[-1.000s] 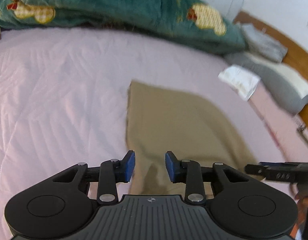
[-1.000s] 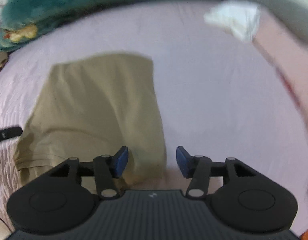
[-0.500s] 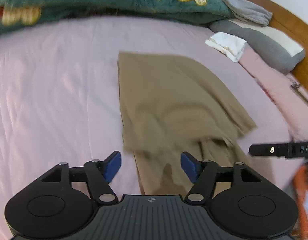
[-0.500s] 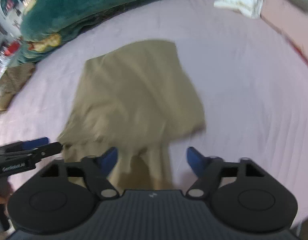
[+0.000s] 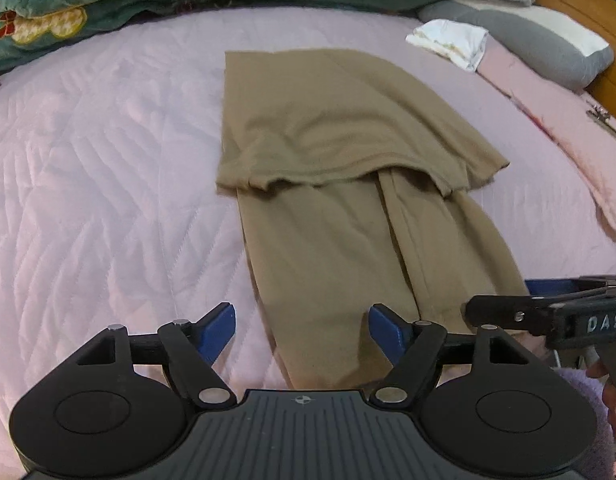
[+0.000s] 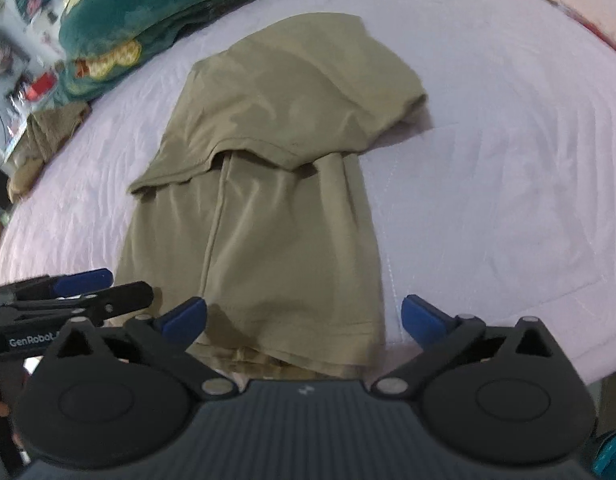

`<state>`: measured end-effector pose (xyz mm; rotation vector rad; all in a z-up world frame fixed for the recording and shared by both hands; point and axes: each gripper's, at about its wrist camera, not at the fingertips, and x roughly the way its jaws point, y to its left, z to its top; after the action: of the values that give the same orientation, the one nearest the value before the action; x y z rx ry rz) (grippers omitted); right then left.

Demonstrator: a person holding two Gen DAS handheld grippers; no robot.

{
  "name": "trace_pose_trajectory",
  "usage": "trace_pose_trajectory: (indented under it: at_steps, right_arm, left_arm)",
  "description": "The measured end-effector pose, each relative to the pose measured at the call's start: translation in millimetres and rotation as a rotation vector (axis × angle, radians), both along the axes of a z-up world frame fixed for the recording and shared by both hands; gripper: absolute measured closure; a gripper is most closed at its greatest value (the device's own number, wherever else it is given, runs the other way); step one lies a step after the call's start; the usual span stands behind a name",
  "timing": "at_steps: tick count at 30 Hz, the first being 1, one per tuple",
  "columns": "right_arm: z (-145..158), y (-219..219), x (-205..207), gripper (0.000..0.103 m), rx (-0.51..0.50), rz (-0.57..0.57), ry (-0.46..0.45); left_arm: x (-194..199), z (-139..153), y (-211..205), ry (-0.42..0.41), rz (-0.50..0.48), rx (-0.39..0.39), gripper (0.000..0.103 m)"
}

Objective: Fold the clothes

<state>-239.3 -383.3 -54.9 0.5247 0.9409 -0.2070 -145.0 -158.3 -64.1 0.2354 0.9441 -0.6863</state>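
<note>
Right view alone shows us a brown cloth heap [image 6: 40, 140] at the bed's far-left edge; left view alone shows the grey pillow [image 5: 520, 36] and wooden headboard [image 5: 588, 8]. Tan shirt [image 5: 340, 184] lies mid-quilt [image 5: 88, 180], soft knit, far half folded over the near half, hem wavy. Quilt is pink, stitched, bare on both sides. Left gripper [image 5: 300, 330] and right gripper [image 6: 304, 316] both spread wide, empty, at the shirt's near edge.

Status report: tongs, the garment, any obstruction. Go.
Left tongs open, empty. Right tongs open, empty. Garment flat on bed, far part folded over near part. Nothing on it.
</note>
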Motion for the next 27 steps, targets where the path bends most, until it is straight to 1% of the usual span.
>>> trace_pose_trajectory:
  at_steps: [5,9,12,13,16,18,19,21,23,25,27]
  right_arm:
    - [-4.2,19.0,5.4,0.000,-0.109,0.039,0.022]
    - [-5.2,21.5,2.5,0.000,-0.127,0.034,0.010]
    - [-4.6,19.1,1.2,0.000,-0.115,0.023,0.005]
    - [-3.6,16.4,0.6,0.000,-0.097,0.016,0.004]
    - [-0.2,7.9,-0.8,0.000,-0.010,-0.015,0.000]
    - [-0.9,3.8,-3.0,0.000,0.021,-0.034,-0.016]
    - [-1.2,1.7,-4.1,0.000,0.036,-0.044,-0.025]
    - [-2.0,6.4,-2.8,0.000,-0.001,-0.012,-0.033]
    - [-1.7,10.0,0.7,0.000,-0.025,0.003,-0.017]
    - [-1.3,8.4,2.8,0.000,-0.019,0.002,-0.010]
    - [-0.5,2.8,3.0,0.000,0.016,-0.012,-0.013]
  left_arm:
    - [-0.9,-8.5,0.0,0.015,0.006,0.003,0.027]
    - [0.9,-13.5,-0.2,0.015,0.007,0.000,0.019]
    - [3.0,-17.1,2.1,0.015,-0.006,-0.017,0.009]
    - [3.4,-17.6,3.0,0.019,-0.011,-0.024,0.007]
    - [3.3,-17.6,6.8,0.023,-0.006,-0.038,0.007]
    - [2.6,-17.9,6.3,0.024,-0.005,-0.036,0.007]
    - [2.3,-18.3,5.0,0.023,-0.007,-0.032,0.005]
    - [3.5,-18.8,2.1,0.025,-0.009,-0.040,0.002]
    - [5.0,-18.8,-0.1,0.030,-0.008,-0.057,0.002]
    - [5.3,-17.9,-2.5,0.043,-0.014,-0.082,0.003]
    - [4.5,-18.5,-6.5,0.049,-0.023,-0.098,0.003]
